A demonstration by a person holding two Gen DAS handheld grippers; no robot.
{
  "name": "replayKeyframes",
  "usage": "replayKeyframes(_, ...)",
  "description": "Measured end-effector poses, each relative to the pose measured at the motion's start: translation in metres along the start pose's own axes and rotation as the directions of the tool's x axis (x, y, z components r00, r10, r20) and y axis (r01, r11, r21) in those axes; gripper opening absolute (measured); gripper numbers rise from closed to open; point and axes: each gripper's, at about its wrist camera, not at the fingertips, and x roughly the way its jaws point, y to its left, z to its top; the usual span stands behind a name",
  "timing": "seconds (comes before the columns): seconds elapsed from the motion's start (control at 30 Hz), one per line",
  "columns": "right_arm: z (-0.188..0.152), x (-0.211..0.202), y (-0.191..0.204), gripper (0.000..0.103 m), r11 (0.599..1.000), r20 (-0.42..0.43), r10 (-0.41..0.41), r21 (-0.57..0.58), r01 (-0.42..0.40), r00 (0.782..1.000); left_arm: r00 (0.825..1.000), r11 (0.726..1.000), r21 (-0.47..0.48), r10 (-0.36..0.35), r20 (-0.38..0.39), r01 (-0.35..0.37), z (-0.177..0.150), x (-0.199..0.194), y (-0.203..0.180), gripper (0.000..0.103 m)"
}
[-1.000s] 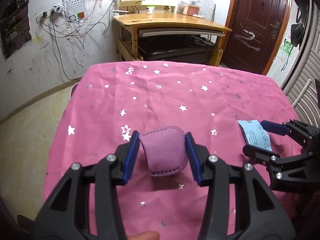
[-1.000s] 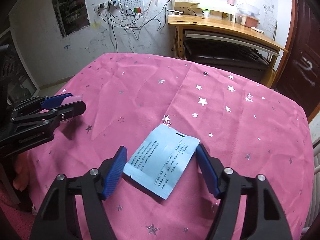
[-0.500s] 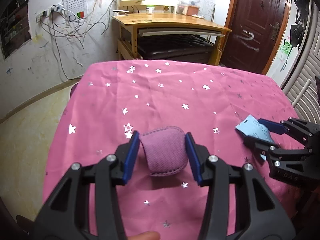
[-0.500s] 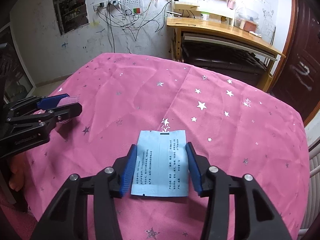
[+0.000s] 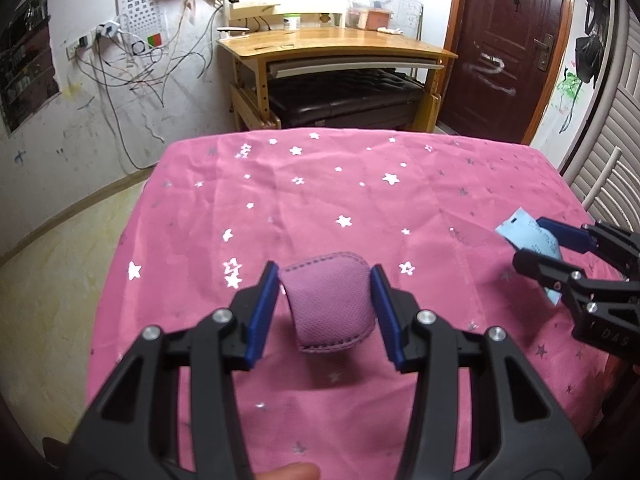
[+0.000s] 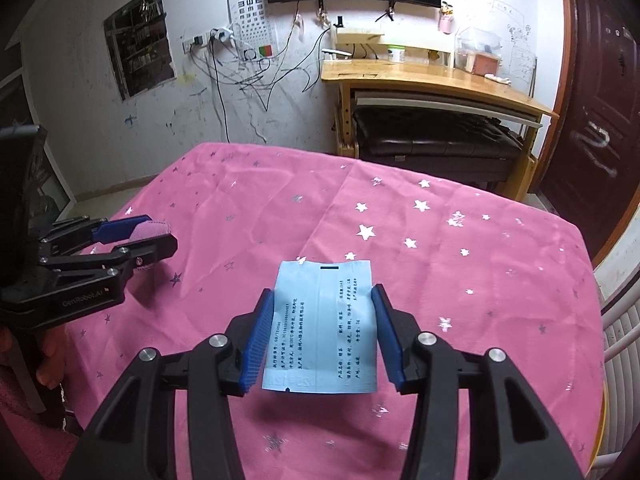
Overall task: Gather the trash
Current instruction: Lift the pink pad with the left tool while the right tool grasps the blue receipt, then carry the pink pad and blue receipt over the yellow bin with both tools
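Note:
My left gripper (image 5: 324, 280) is shut on a purple fabric pad (image 5: 330, 300) and holds it above the pink star-patterned tablecloth (image 5: 320, 200). My right gripper (image 6: 324, 298) is shut on a light blue printed paper packet (image 6: 322, 324), lifted off the cloth (image 6: 440, 280). In the left wrist view the right gripper (image 5: 536, 240) shows at the right edge with the blue packet (image 5: 528, 238). In the right wrist view the left gripper (image 6: 160, 232) shows at the left with the purple pad (image 6: 150, 232).
A wooden desk (image 5: 336, 44) with a black bench under it stands past the table's far edge. A dark door (image 5: 508, 40) is at the back right. Cables hang on the white wall (image 5: 132, 80). A slatted chair back (image 6: 620, 340) is at the right.
My right gripper closed on the blue packet, turned it square between the fingers and lifted it off the cloth. My left gripper kept hold of the purple pad and rose slightly.

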Motion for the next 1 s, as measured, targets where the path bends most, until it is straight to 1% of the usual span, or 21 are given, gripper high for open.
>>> replayKeyframes(0.2,-0.006,-0.017,-0.023,0.043,0.999,0.034,-0.014,0.036,0.012,0.999,1.000,0.999,0.036,0.003,-0.003,-0.003,0.008,0.003,-0.024,0.044)
replayKeyframes(0.37,-0.015,-0.033,-0.052,0.043,0.996,0.067,-0.036,0.088,0.030,0.997,1.000,0.997,0.076,-0.001,-0.010,0.001,0.014,0.008,-0.048,0.044)
replayKeyframes(0.57,-0.028,-0.053,-0.090,0.043,0.986,0.107,-0.075,0.157,0.057,0.991,1.000,0.990,0.138,-0.008,-0.021,0.011,0.022,0.015,-0.086,0.044)
replayKeyframes(0.77,-0.046,-0.073,-0.130,0.043,0.969,0.138,-0.118,0.230,0.084,0.983,1.000,0.980,0.198,-0.015,-0.025,0.020,0.030,0.021,-0.124,0.044)
replayKeyframes(1.0,-0.070,-0.098,-0.179,0.043,0.939,0.174,-0.185,0.323,0.121,0.967,0.999,0.963,0.270,-0.023,-0.028,0.030,0.037,0.027,-0.167,0.044)
